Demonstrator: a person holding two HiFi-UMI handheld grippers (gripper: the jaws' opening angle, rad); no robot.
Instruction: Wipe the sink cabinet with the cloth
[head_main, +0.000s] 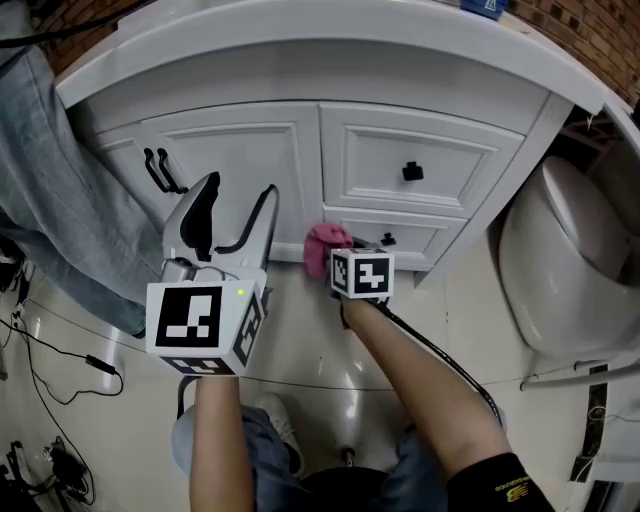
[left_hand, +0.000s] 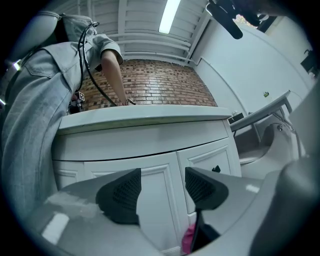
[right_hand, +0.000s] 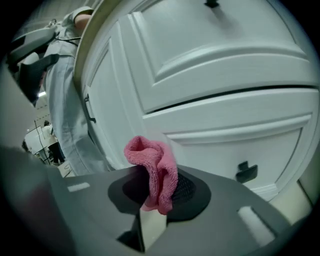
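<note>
Pinching the pink cloth (right_hand: 150, 155) as a wiping wad between its fingers, the right gripper (right_hand: 159, 190) presents it low on the sink cabinet (head_main: 250, 150), seven o'clock from the drawer knob (head_main: 412, 172), perhaps touching; the left gripper (left_hand: 162, 192) hangs spread, empty.

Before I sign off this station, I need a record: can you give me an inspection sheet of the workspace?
Surface: white cabinet, doors and drawers shut.
Job's things: pink cloth, by the lower drawer.
Clutter: nothing seen.
Grippers: left gripper open, empty; right gripper shut on the cloth.
Cables: black cable on the floor, left; another along the right arm.
Surroundings: toilet at right, brick wall, a person at left.
</note>
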